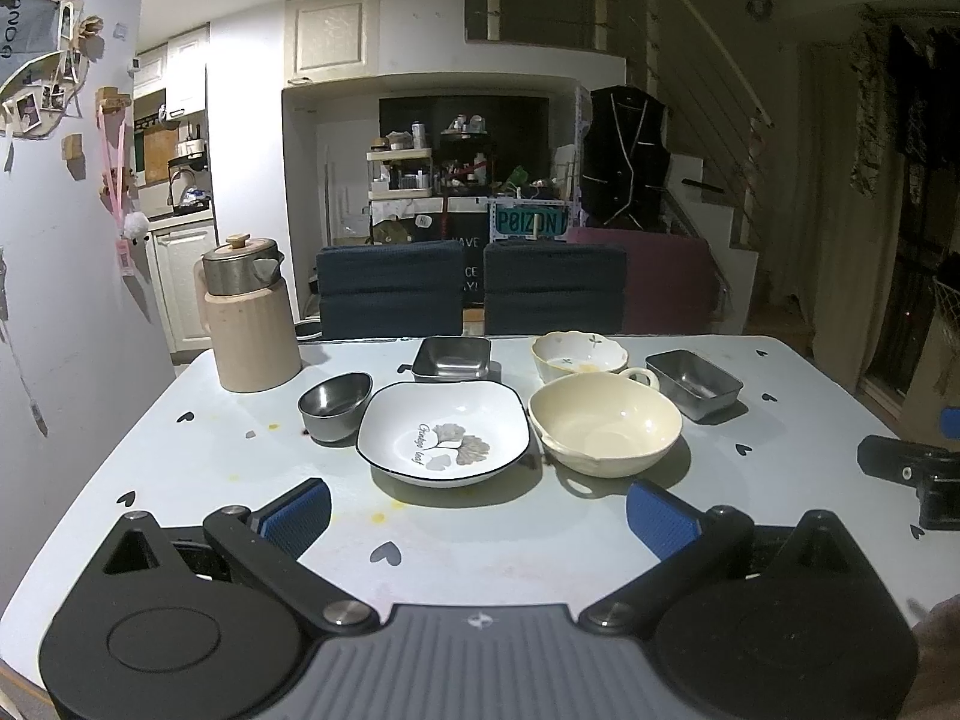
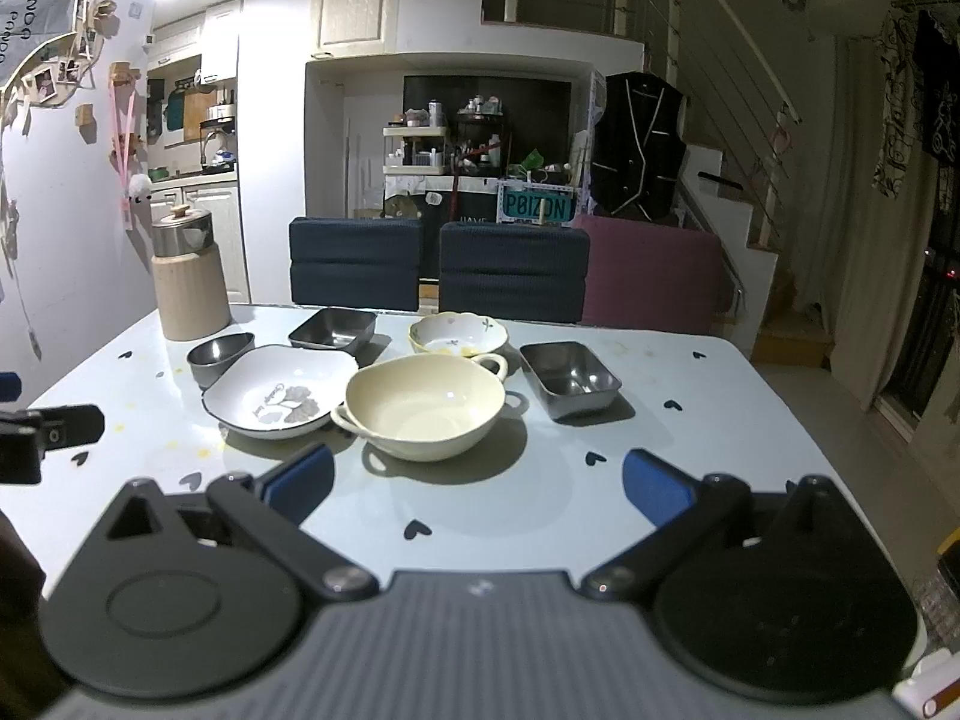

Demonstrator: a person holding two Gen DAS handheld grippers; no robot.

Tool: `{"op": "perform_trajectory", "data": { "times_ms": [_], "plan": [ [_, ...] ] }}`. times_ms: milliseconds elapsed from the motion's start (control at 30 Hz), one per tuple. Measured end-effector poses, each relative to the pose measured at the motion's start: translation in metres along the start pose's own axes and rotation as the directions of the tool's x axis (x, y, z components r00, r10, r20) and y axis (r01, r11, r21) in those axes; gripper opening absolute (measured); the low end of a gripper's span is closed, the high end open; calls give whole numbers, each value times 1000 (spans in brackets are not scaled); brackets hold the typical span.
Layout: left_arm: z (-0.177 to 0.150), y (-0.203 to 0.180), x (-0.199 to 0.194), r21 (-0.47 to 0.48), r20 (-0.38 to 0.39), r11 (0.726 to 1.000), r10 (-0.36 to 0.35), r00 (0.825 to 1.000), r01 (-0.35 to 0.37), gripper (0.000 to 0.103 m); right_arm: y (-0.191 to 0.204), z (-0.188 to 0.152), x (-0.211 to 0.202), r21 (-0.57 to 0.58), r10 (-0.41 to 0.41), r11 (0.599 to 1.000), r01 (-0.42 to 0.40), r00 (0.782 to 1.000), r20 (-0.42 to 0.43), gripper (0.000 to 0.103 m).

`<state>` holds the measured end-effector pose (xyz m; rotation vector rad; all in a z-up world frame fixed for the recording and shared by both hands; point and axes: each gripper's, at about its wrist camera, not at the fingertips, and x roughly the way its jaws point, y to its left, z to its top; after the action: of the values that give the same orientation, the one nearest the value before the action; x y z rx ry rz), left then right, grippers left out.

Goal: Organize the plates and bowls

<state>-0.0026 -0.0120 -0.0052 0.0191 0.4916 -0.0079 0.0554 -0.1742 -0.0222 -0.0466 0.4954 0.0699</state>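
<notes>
The cream ceramic two-handled bowl (image 2: 423,405) sits mid-table, touching the white square black-rimmed plate (image 2: 279,391) on its left. Both look glazed, stiff, heavy and chippable, so I'd pinch the rim or a loop handle. Behind them are a round steel bowl (image 2: 219,356), a square steel dish (image 2: 332,330), a scalloped floral bowl (image 2: 457,333), possibly soiled, and a rectangular steel tin (image 2: 569,378); these look lighter and slippery. The left gripper (image 1: 478,516) and right gripper (image 2: 477,485) hover spread wide and empty above the pale heart-patterned table (image 2: 708,420). A beige jug (image 2: 187,276) stands far left, and dark blue chairs (image 2: 513,273) beyond.
</notes>
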Motion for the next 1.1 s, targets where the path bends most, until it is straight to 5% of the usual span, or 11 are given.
{"op": "perform_trajectory", "data": {
  "times_ms": [1100],
  "plan": [
    [0,1,1,-2,2,1000,-9,1000,9,103,2,-1,0,-4,2,1000,-2,1000,-9,103]
  ]
}}
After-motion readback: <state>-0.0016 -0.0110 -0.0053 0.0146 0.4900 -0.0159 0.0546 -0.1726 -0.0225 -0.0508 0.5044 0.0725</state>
